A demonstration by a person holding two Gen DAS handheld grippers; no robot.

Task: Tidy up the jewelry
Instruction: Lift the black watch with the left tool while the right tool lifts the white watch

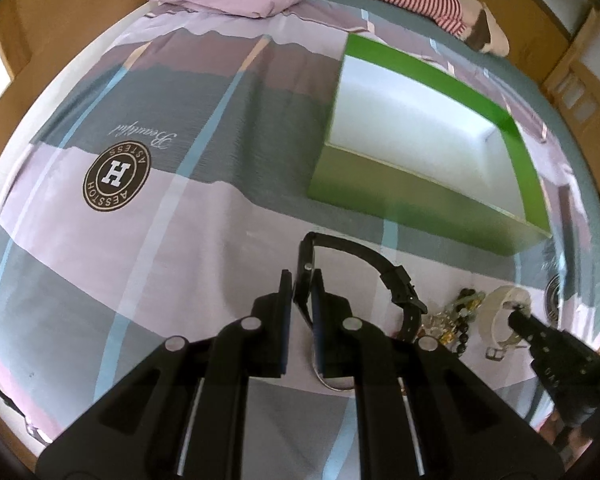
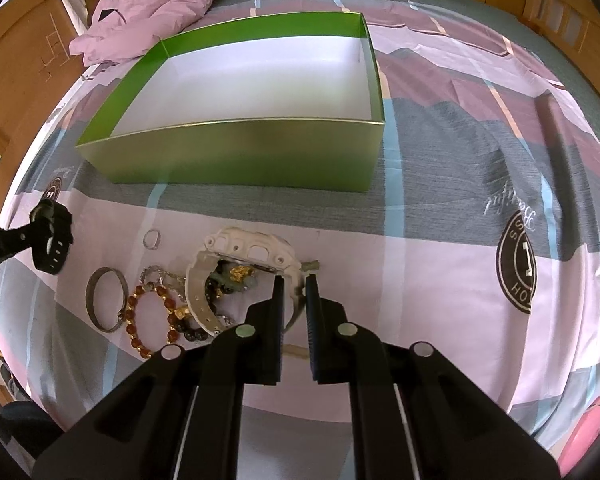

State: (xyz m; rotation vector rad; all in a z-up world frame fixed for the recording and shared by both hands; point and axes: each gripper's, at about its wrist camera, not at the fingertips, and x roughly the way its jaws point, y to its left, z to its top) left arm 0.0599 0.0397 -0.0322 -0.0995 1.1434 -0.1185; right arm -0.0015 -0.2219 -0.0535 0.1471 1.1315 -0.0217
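The bed [image 2: 440, 208] has a patchwork sheet in pink and grey, with wooden furniture around. A green box [image 2: 236, 152] stands on it. The left gripper [image 1: 302, 280] fingers pinch a black watch [image 1: 396, 276]; the right gripper [image 2: 292, 280] fingers pinch a white watch [image 2: 244, 248] beside the bracelets [image 2: 152, 312].

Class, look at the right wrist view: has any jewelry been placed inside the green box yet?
No. The green box shows only its bare white floor, while the white watch lies outside on the bedspread.

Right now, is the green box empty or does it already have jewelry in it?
Empty. The green box shows only bare white floor in both views; the watches and bracelets remain outside it.
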